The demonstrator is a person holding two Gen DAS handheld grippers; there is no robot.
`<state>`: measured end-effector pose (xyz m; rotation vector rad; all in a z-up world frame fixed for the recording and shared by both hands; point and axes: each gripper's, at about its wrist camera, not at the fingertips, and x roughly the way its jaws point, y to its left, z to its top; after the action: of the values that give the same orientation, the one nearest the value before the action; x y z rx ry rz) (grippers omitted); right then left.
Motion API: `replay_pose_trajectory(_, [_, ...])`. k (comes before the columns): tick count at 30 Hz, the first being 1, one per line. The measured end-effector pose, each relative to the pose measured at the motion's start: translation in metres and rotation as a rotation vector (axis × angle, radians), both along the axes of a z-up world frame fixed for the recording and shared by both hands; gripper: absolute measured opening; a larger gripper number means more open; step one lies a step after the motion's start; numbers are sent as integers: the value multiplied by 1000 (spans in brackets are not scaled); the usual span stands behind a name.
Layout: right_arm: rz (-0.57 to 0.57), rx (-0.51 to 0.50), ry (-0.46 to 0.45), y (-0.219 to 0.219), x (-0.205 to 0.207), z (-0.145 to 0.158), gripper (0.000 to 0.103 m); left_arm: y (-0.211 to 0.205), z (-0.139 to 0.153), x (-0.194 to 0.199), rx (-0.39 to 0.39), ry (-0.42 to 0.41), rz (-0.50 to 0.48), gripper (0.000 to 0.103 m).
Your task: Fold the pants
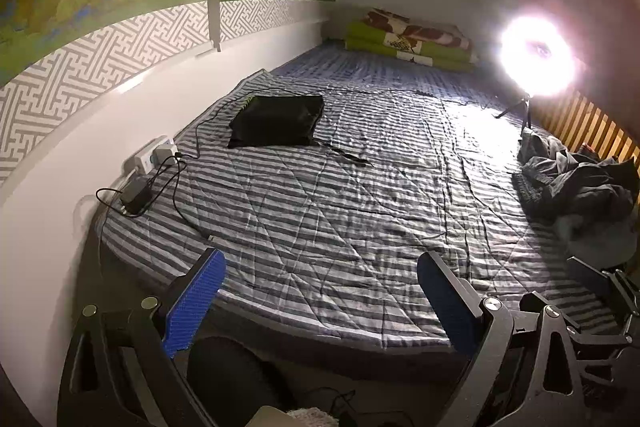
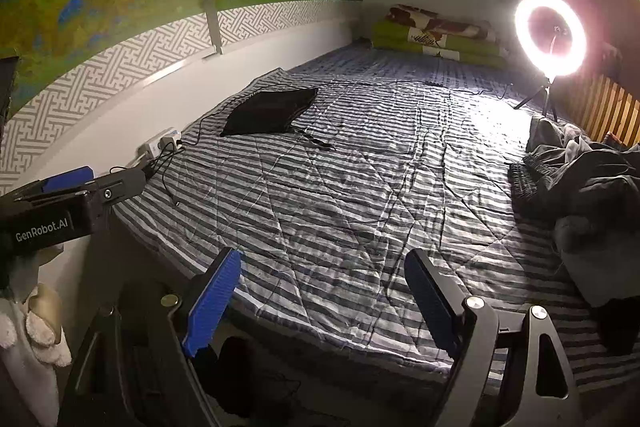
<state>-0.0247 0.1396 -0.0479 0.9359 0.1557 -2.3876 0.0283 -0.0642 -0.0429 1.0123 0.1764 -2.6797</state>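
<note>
Two tools [image 1: 320,291] [image 2: 322,289] gape; one folded garment [image 1: 276,121], one heap [image 1: 580,187].

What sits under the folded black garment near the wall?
The folded black garment lies flat on the grey striped quilt. A thin black cable emerges beside its near corner; anything directly beneath is covered.

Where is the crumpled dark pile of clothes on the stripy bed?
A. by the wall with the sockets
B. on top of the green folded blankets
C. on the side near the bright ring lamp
C: the crumpled dark pile of clothes lies at the stripy bed's right edge, just in front of the glowing ring lamp on its small tripod.
</note>
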Motion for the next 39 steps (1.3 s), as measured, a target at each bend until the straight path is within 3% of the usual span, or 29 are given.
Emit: replay_pose_trajectory(39, [-19, -11, -24, 4, -1, -10, 81, 4, -8, -2, -2, -15, -6, 98])
